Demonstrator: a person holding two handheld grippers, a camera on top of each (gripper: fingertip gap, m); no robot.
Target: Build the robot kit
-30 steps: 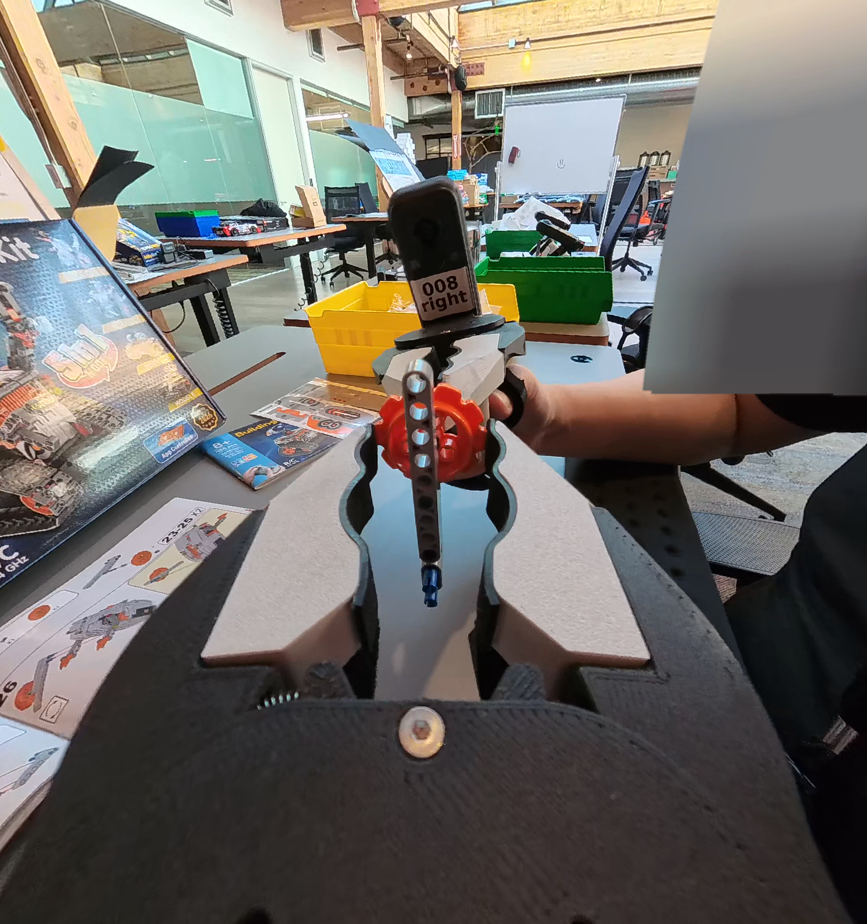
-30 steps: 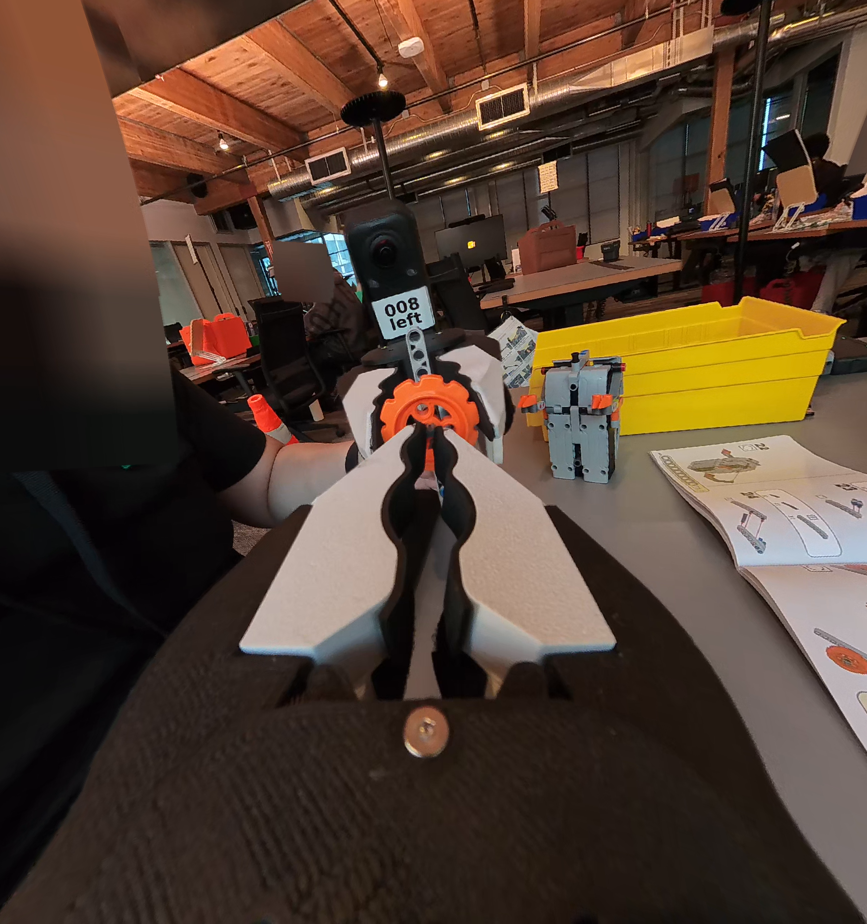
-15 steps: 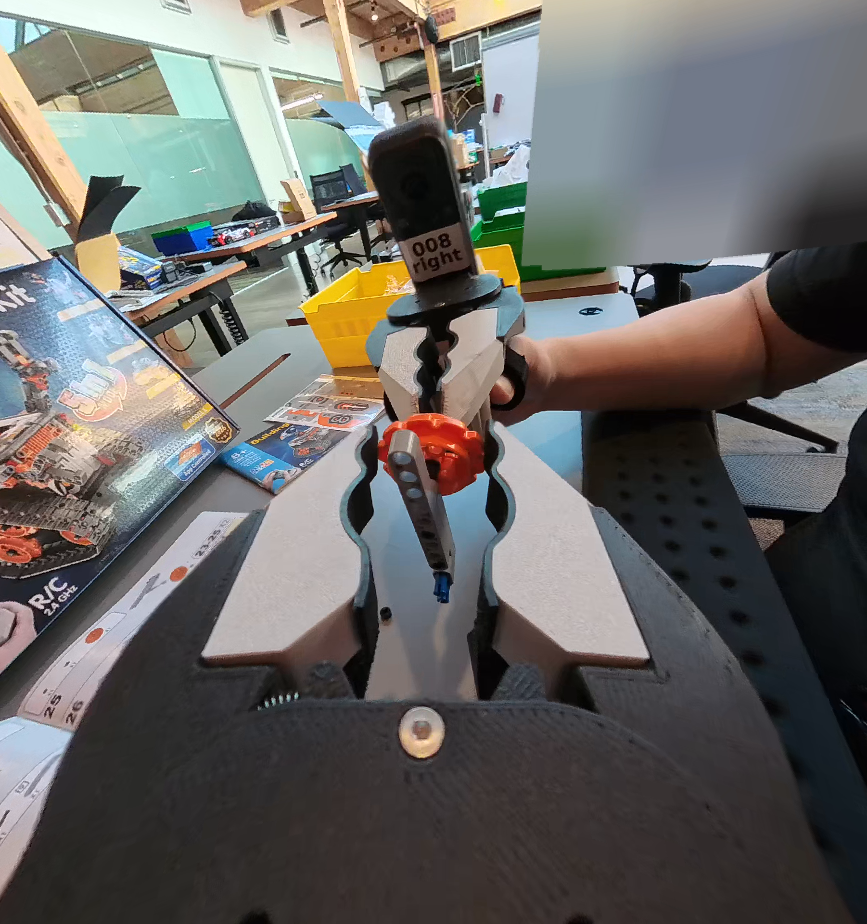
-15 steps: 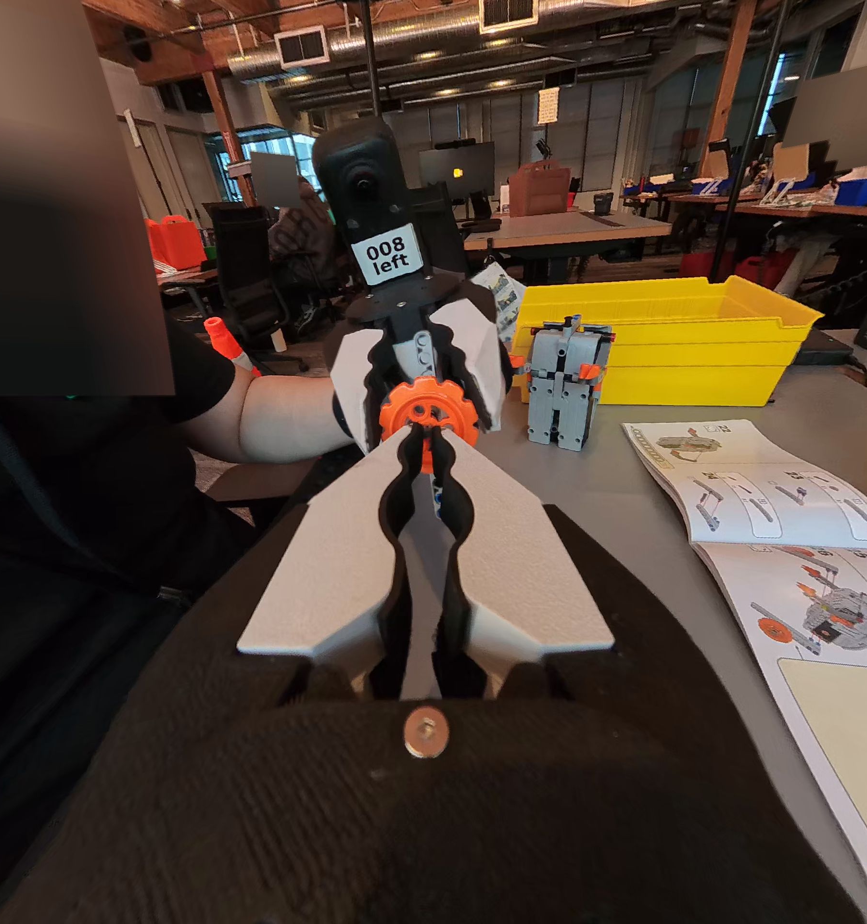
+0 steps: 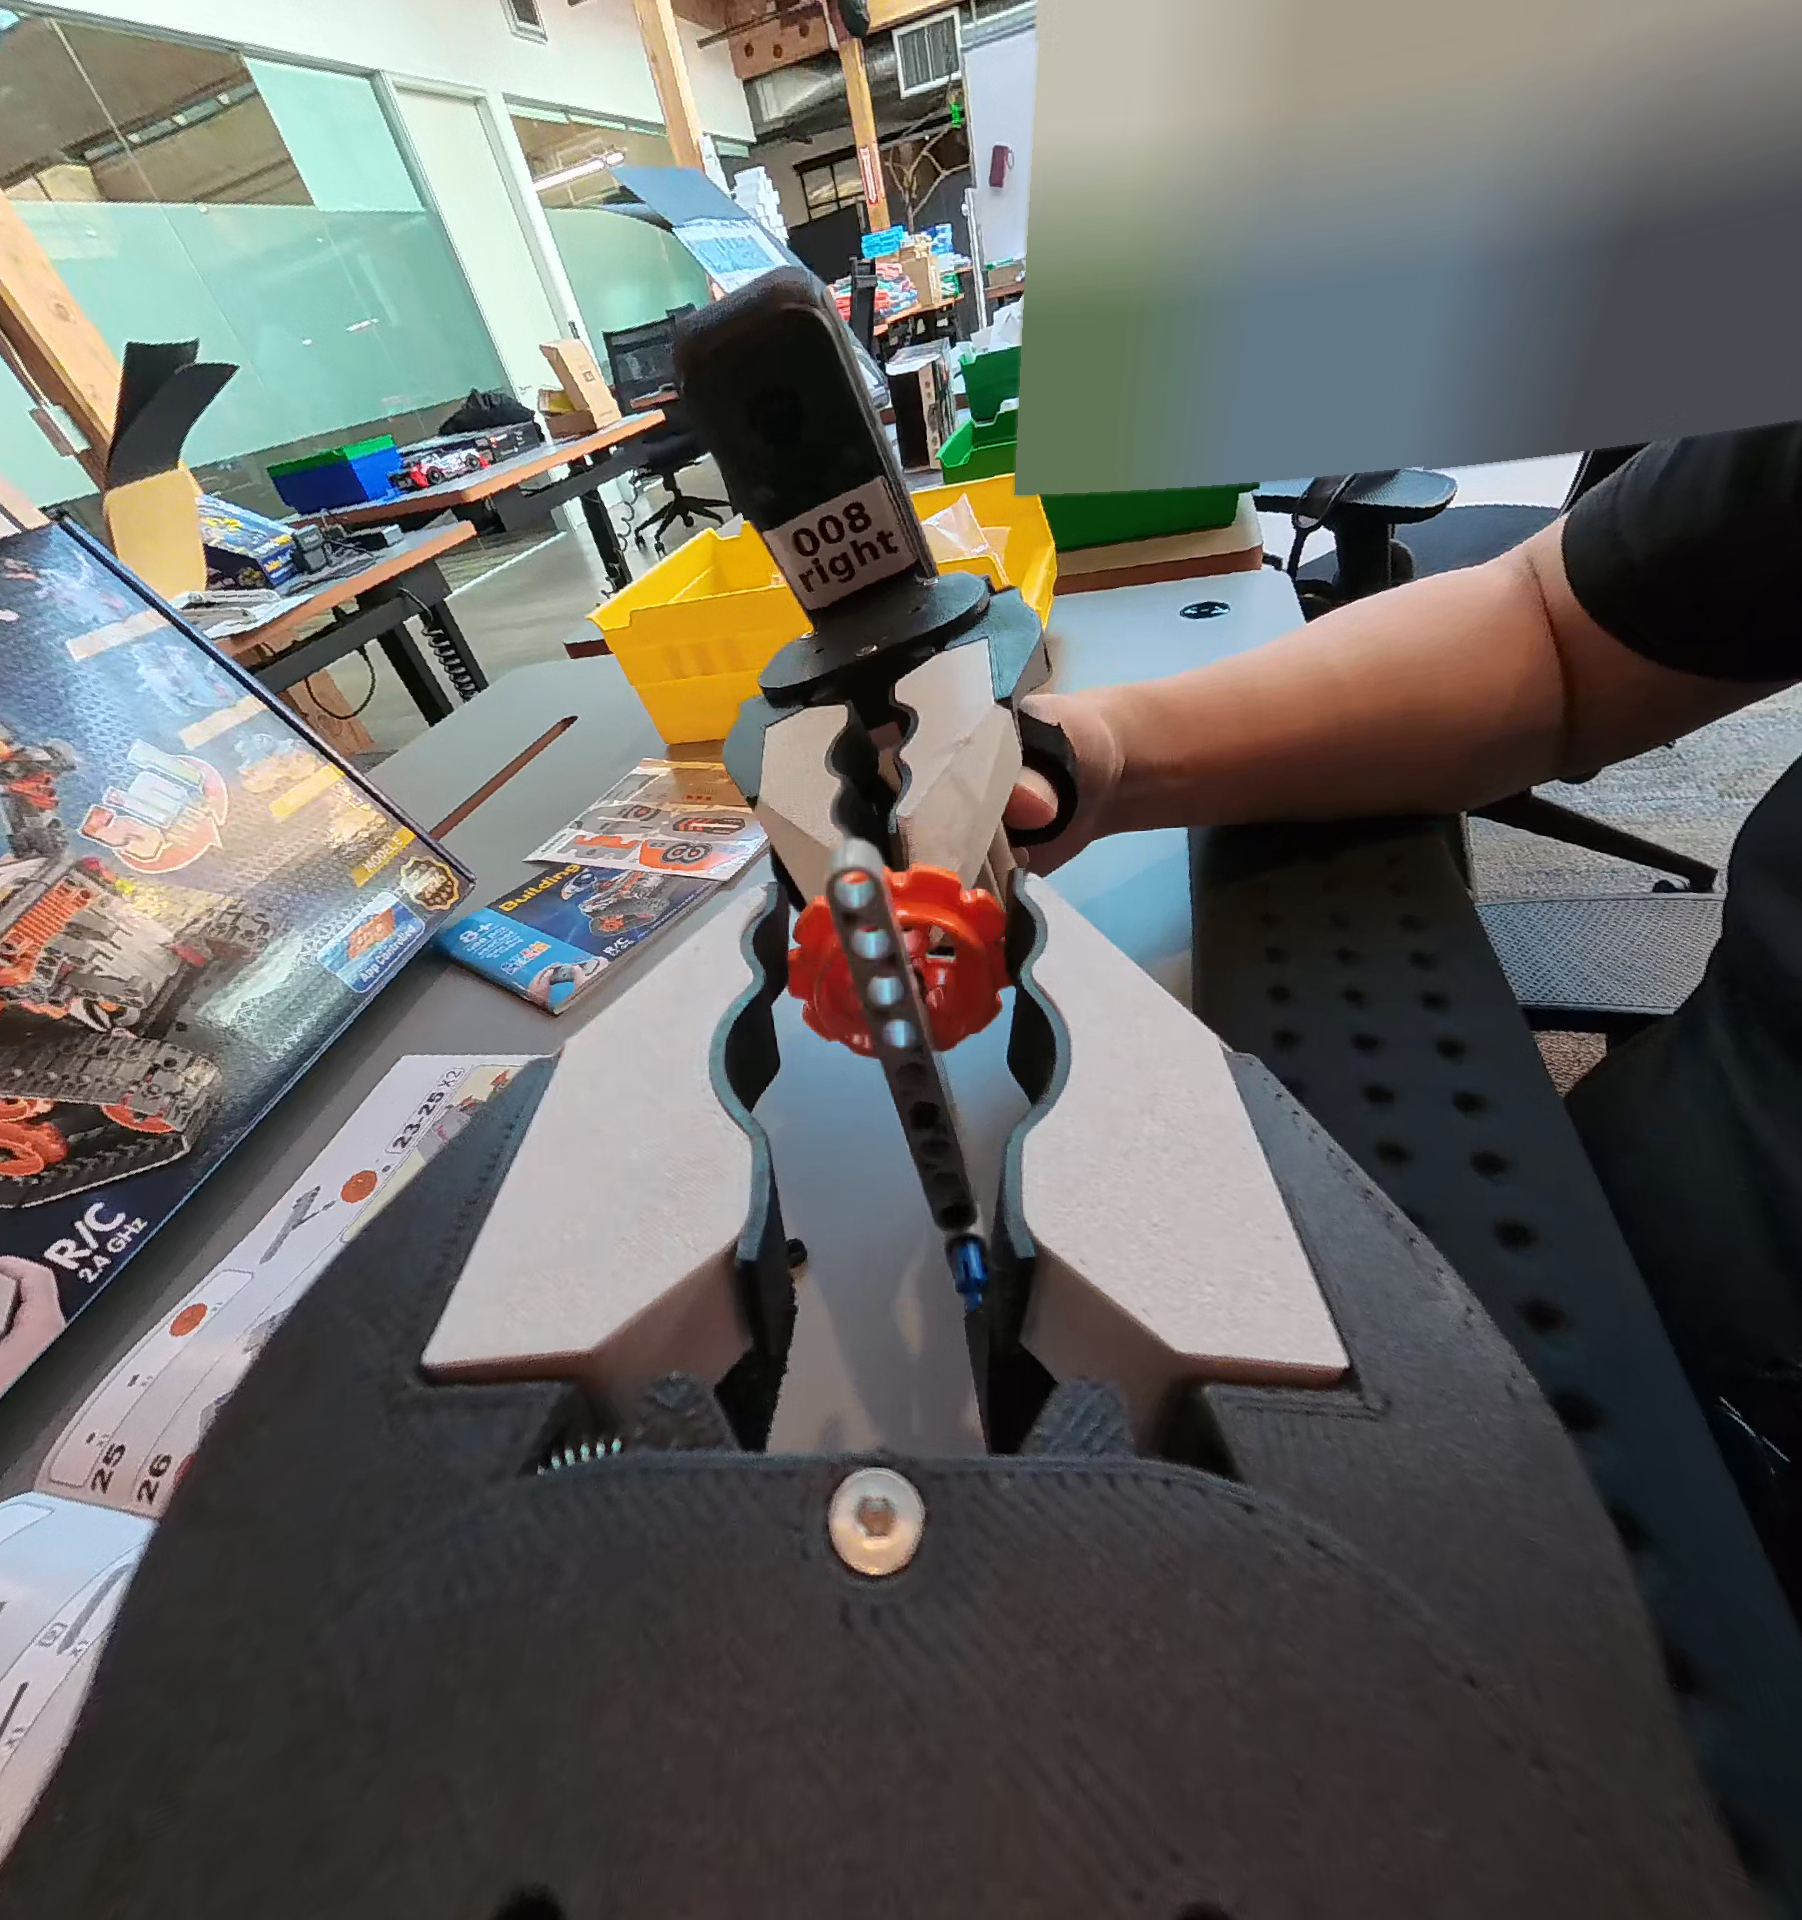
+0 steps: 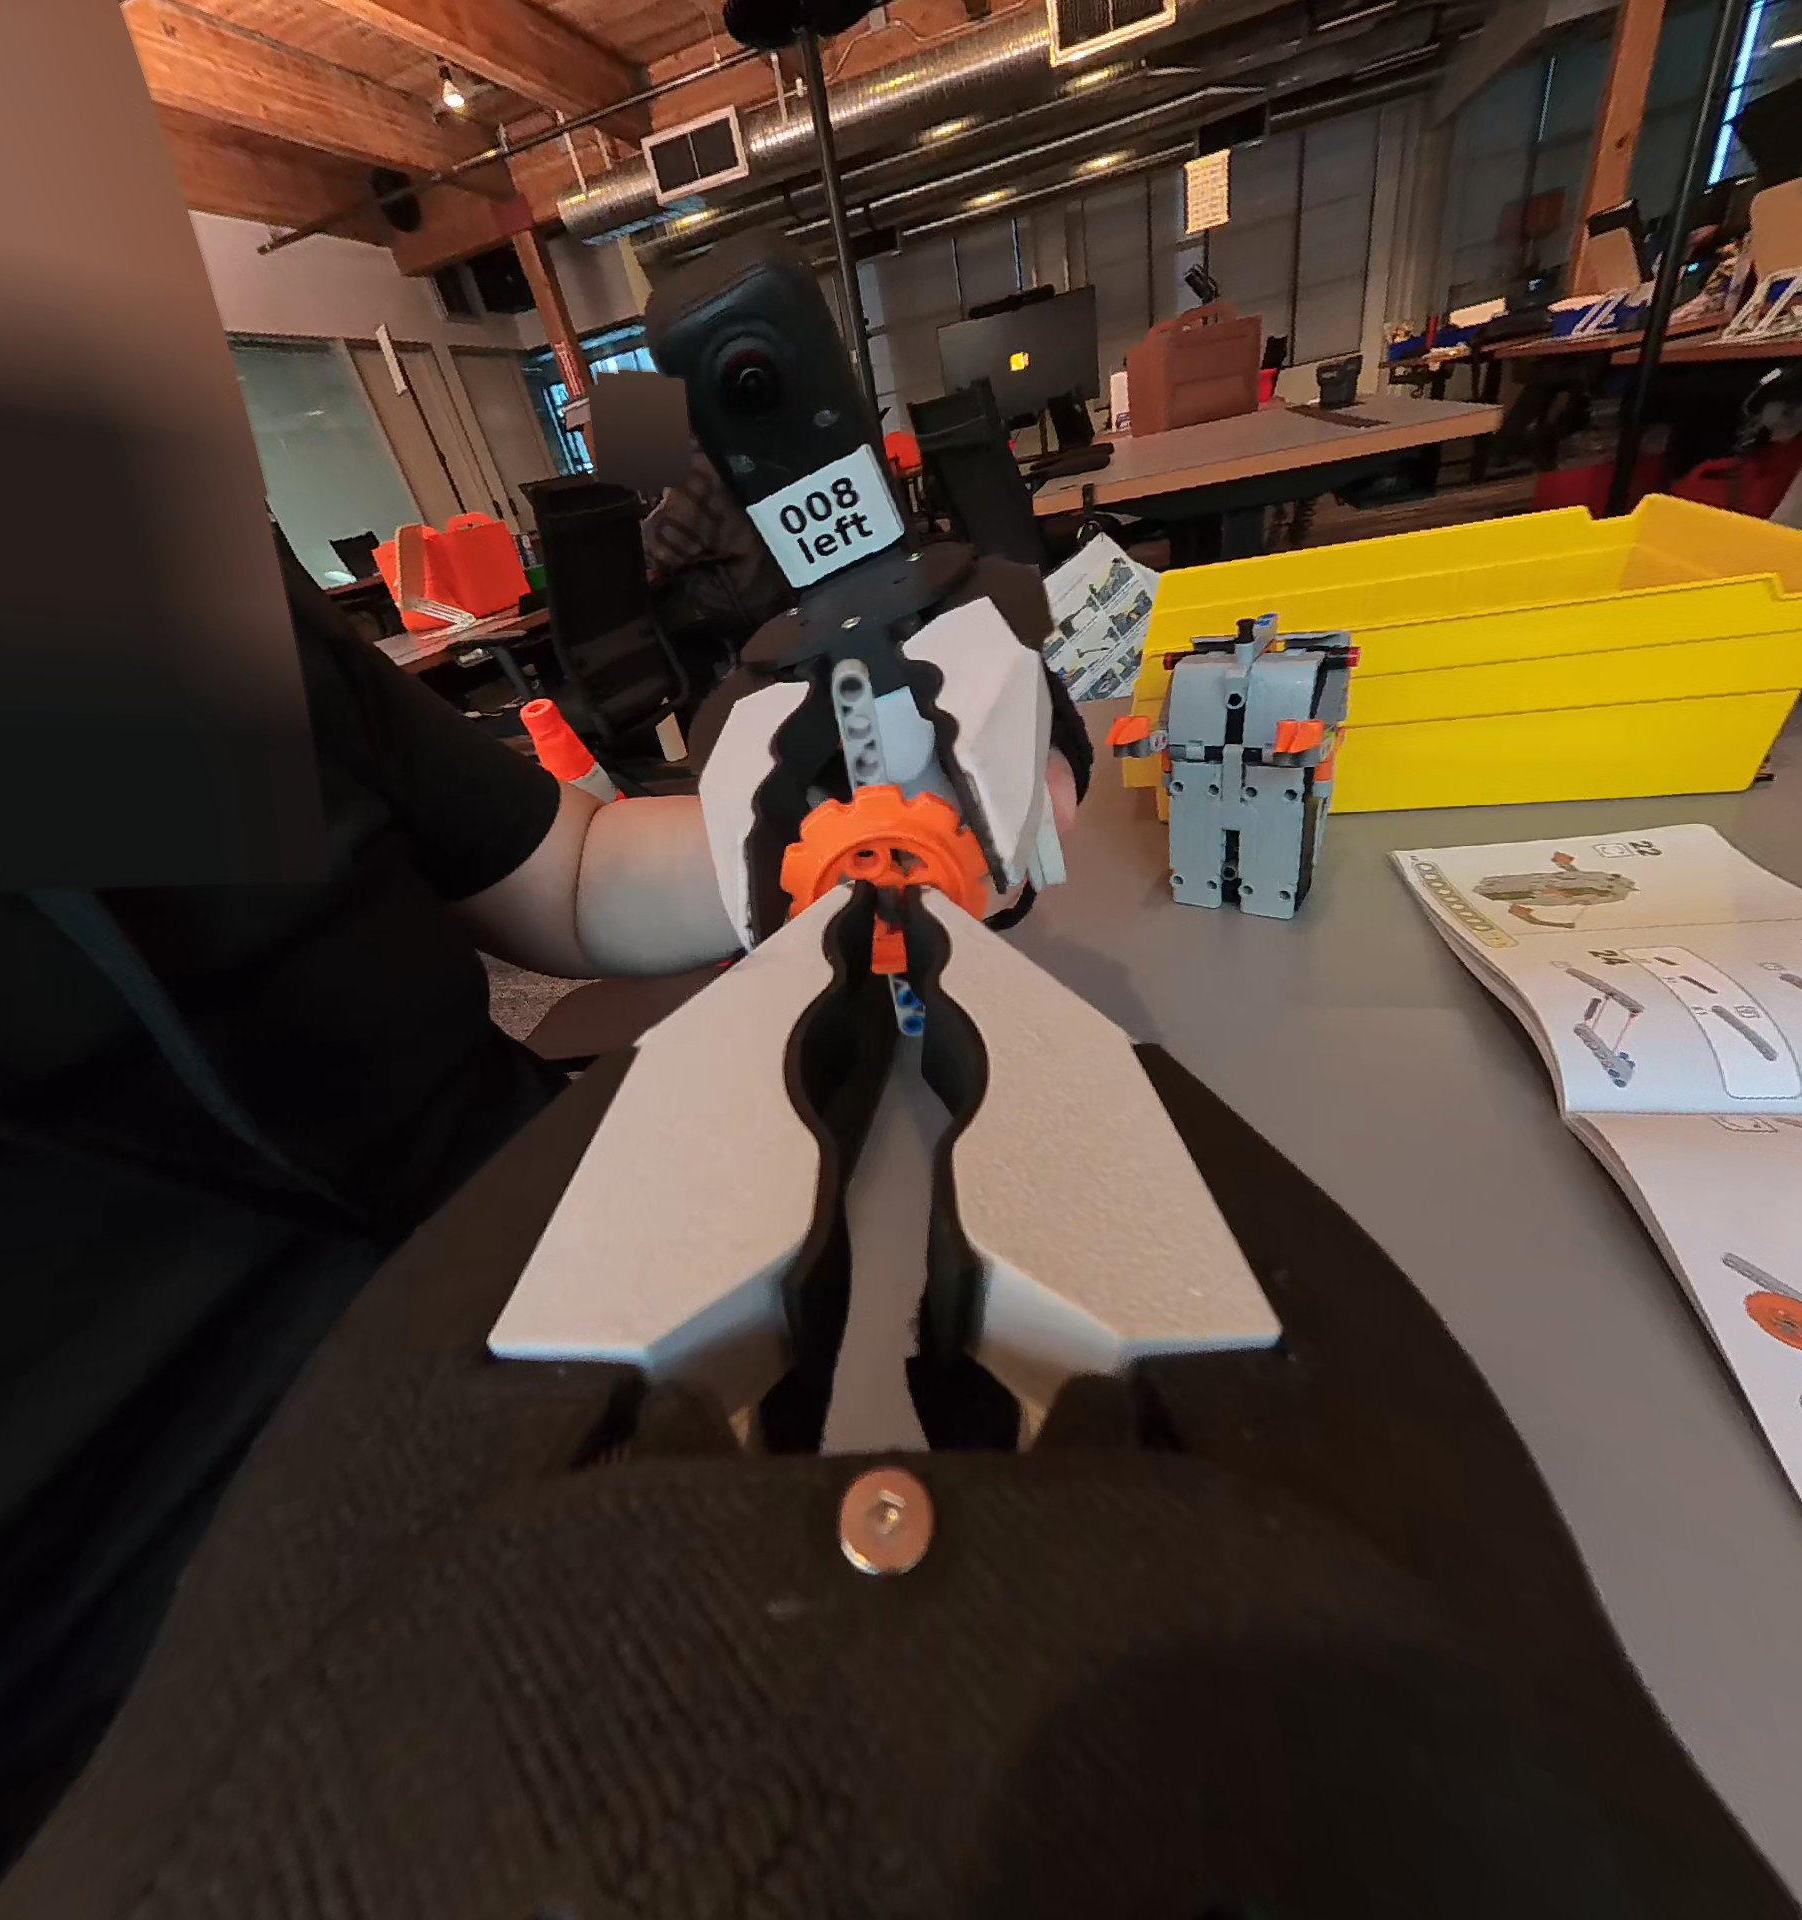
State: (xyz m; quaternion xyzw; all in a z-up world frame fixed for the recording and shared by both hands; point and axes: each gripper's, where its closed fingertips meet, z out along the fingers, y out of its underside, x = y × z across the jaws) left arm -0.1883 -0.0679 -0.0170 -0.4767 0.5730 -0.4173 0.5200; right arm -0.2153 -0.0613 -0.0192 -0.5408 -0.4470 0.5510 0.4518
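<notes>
**Both grippers nose to nose over the table edge, orange gear between them**

Right gripper (image 6: 881,914): fingers pinched together on the orange gear (image 6: 881,862), which sits at its fingertips; a small blue pin (image 6: 909,1006) shows just below the gear, inside the narrow finger gap. Left gripper (image 5: 881,935): jaws wide apart; gear (image 5: 897,971) and grey holed beam (image 5: 897,1049) hang in the gap; beam runs down at a tilt with its blue-pinned lower end (image 5: 968,1270) close against one finger's inner edge; can't tell if it touches. How gear and beam join is hidden. Gear is toothed, bright orange; beam is long, thin, with a row of holes. Outward: grey block-built model (image 6: 1240,779) stands upright on the grey table (image 6: 1240,1039), just in front of a yellow bin (image 6: 1551,665); open instruction booklet (image 6: 1655,997) to the side; kit box (image 5: 128,894) leaning at the edge of the left wrist view, cut off by the frame.
</notes>
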